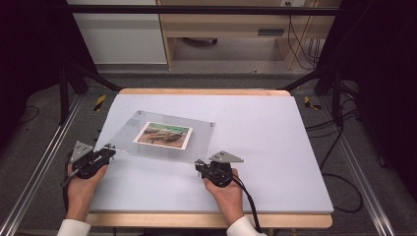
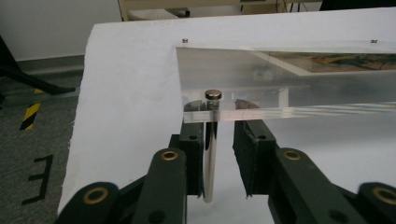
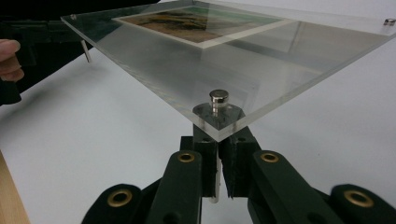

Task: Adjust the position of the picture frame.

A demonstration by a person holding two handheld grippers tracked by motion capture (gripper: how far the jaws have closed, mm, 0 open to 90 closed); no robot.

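Observation:
A clear acrylic picture frame [image 1: 162, 147] with a colour photo [image 1: 163, 133] inside lies tilted on the white table cover [image 1: 260, 147], near edge raised. Metal pins pass through its corners. My left gripper [image 1: 109, 150] is at the near left corner. In the left gripper view its jaws [image 2: 218, 140] stand open around the long pin [image 2: 210, 154], which rests against the left jaw with a gap on the other side. My right gripper [image 1: 198, 164] is at the near right corner, where its jaws [image 3: 218, 158] are shut on that corner's pin [image 3: 218, 99] under the frame [image 3: 261, 60].
The wooden table edge [image 1: 206, 220] runs along the front, and metal rails [image 1: 39, 167] flank both sides. Cables [image 1: 339, 147] trail on the floor at the right. A wooden desk [image 1: 226, 29] stands beyond the table. The other hand and gripper [image 3: 18, 46] appear far left in the right gripper view.

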